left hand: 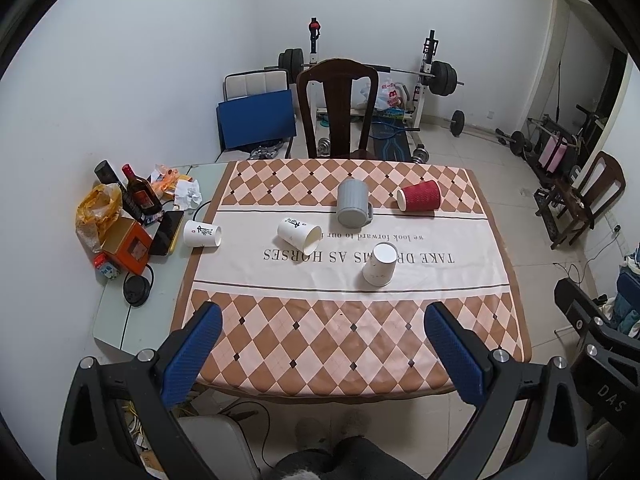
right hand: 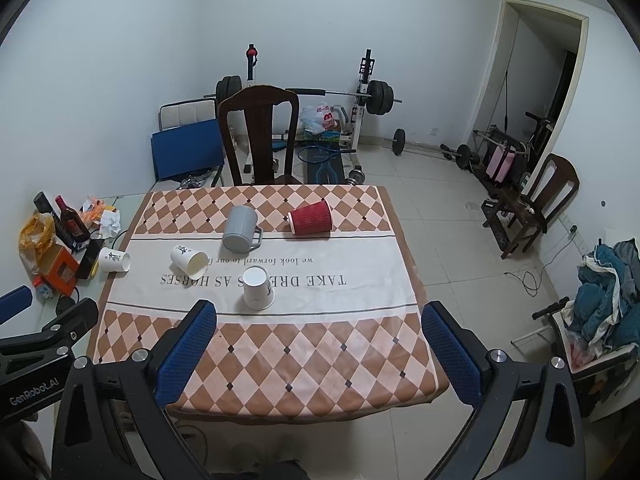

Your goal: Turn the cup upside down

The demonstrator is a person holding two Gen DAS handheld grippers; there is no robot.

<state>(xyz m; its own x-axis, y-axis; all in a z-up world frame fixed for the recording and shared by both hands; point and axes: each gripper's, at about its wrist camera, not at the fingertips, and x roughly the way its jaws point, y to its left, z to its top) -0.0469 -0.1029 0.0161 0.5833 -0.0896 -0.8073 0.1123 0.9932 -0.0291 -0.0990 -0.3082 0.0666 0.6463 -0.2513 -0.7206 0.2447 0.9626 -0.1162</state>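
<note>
Several cups sit on a checked tablecloth (left hand: 320, 344). A white paper cup (left hand: 379, 264) (right hand: 258, 288) stands upside down near the middle. A second white paper cup (left hand: 300, 235) (right hand: 190, 262) lies on its side. A third white paper cup (left hand: 202, 234) (right hand: 114, 260) lies at the cloth's left edge. A grey mug (left hand: 352, 209) (right hand: 240, 228) stands upside down. A red ribbed cup (left hand: 418, 196) (right hand: 311, 217) lies on its side. My left gripper (left hand: 322, 316) and right gripper (right hand: 318, 312) are open and empty, held back over the table's near edge.
Clutter lies left of the cloth: a dark bottle (left hand: 140, 194), an orange box (left hand: 128, 250), a yellow bag (left hand: 96, 212), a black lid (left hand: 136, 290). A wooden chair (left hand: 338, 108) stands behind the table. Weights and a bench stand behind.
</note>
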